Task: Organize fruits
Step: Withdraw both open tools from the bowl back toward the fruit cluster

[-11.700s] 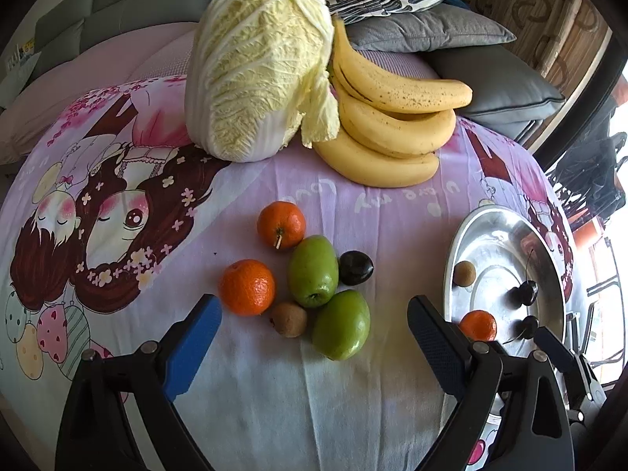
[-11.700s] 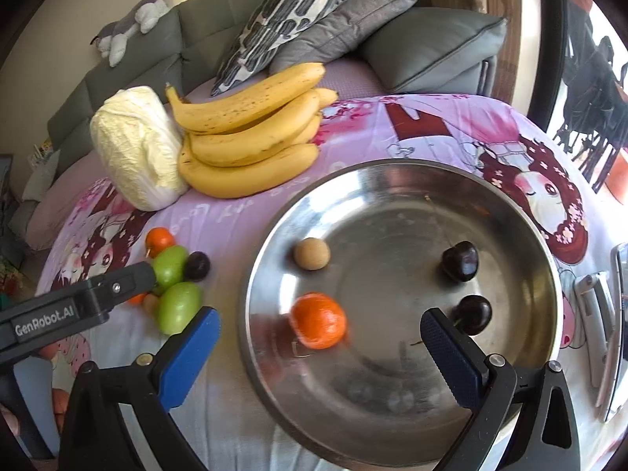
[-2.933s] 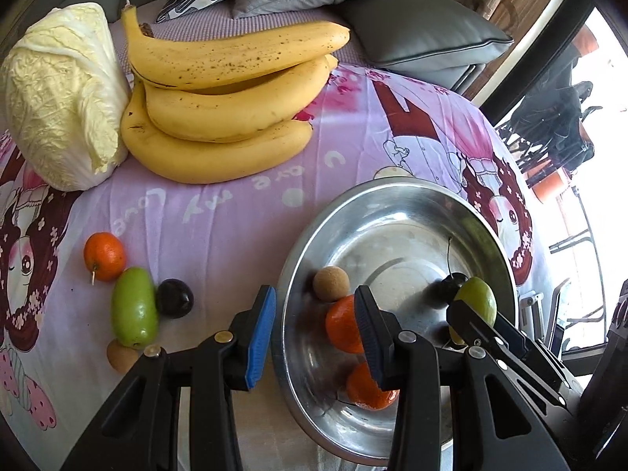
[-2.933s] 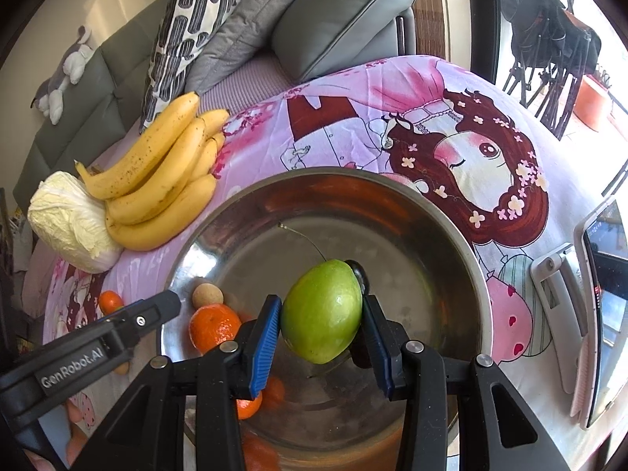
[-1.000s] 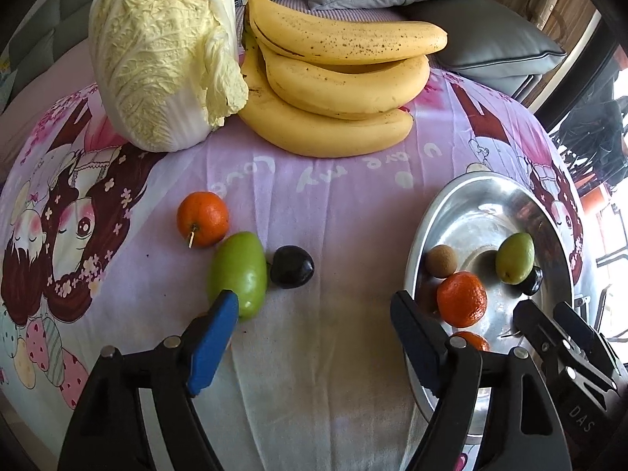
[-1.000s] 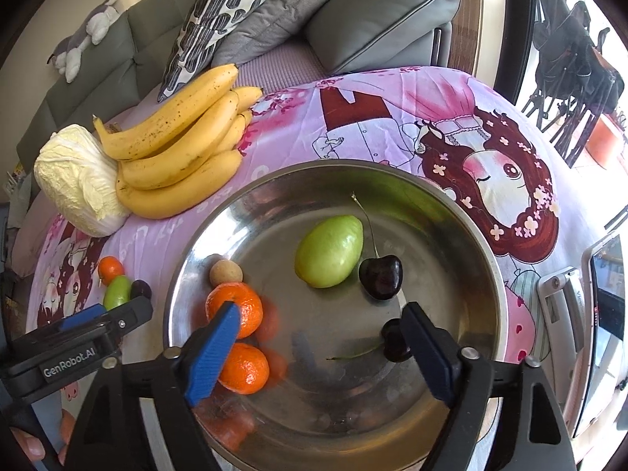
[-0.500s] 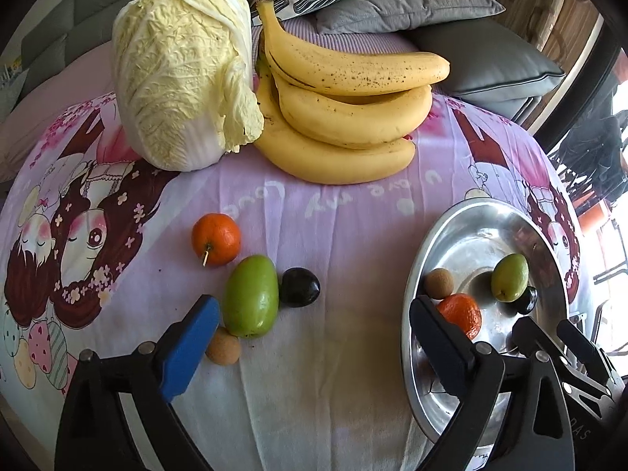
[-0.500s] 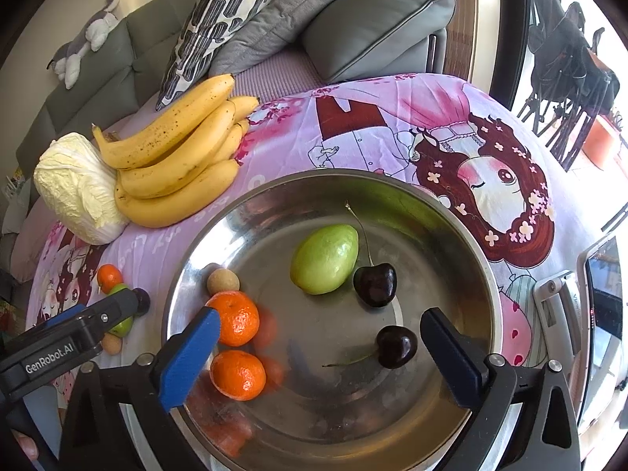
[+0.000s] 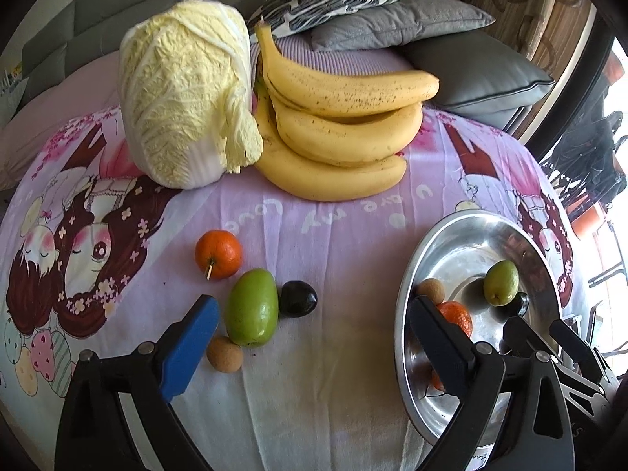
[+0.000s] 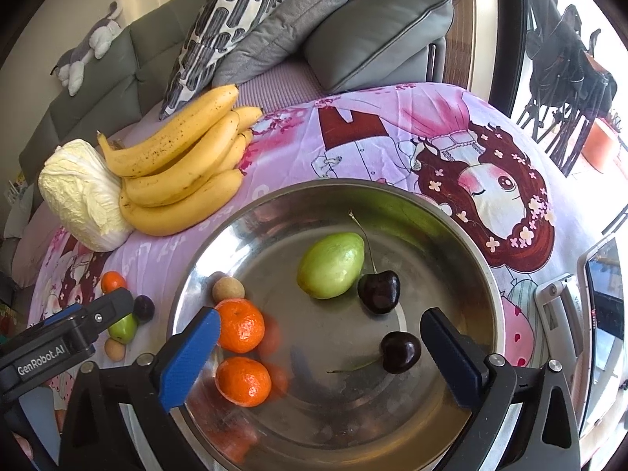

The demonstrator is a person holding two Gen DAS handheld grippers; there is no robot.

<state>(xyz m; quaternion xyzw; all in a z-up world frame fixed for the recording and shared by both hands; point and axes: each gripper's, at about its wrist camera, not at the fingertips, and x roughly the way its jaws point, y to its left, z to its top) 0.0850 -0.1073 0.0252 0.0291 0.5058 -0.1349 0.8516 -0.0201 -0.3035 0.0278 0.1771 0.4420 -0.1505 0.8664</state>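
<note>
Sitting on a pink and purple cartoon tablecloth [image 9: 353,235] is a big round shiny metal bowl [image 10: 463,243]. Inside the bowl lie a light green oval fruit [image 10: 330,265], two small orange tangerines [image 10: 239,325], two dark red cherries [image 10: 378,291] with thin stems, and one little round tan fruit [image 10: 228,289]. One cherry touches the green fruit.

The right gripper [image 10: 318,353] hangs over the near side of the bowl. Its blue fingers are spread wide and hold nothing.

The left gripper [image 9: 310,337] is also spread wide and holds nothing. It points at the fruits out on the cloth: a long green fruit [image 9: 252,307], a dark purple round fruit [image 9: 297,298] touching it, a small orange tangerine with a stalk [image 9: 218,253] just behind, and a little tan ball fruit [image 9: 225,354] by the left blue finger.

Farther back rest a bunch of yellow bananas [image 9: 337,133] and a pale yellow cabbage [image 9: 188,94], side by side and touching. Grey cushions [image 10: 373,35] sit behind them.
</note>
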